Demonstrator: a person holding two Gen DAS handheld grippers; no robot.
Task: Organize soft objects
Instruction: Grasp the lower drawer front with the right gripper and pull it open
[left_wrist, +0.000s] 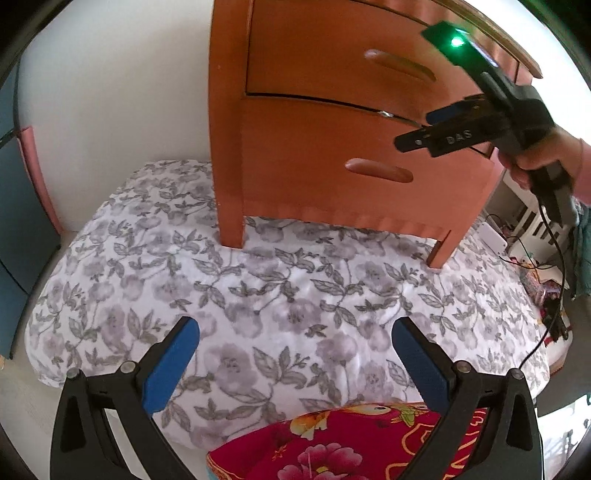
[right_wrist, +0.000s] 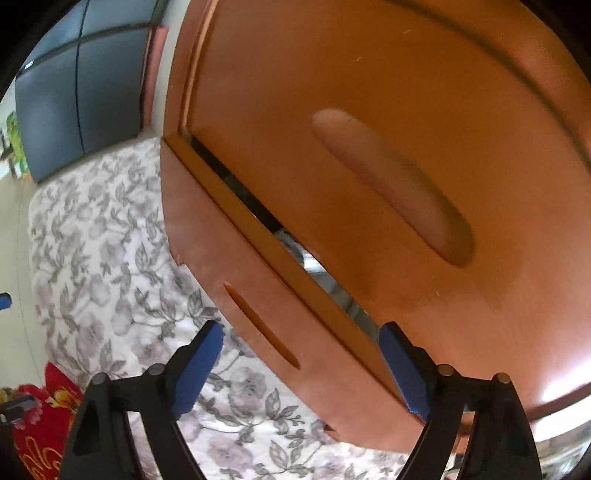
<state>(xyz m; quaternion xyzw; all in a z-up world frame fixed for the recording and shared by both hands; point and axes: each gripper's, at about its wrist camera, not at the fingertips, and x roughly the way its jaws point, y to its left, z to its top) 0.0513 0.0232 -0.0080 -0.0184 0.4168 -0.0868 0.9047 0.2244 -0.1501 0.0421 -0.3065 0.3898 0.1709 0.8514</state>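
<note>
Below me the pale floor (left_wrist: 26, 424) carries a big white pillow with a grey flower-and-leaf print (left_wrist: 280, 302). My wooden nightstand's legs (left_wrist: 232, 230) seem to come down at its far edge. A red floral cushion (left_wrist: 332, 443) overlaps the pillow's near edge. Cables and clutter (left_wrist: 532, 266) lie at the right.

An orange-brown wooden nightstand (left_wrist: 332, 147) with two drawers fills the upper centre of my left view. A dark blue panel (right_wrist: 81, 92) sits upper left in my right view. White boxes and tangled cables (left_wrist: 517, 247) clutter the right edge.
</note>
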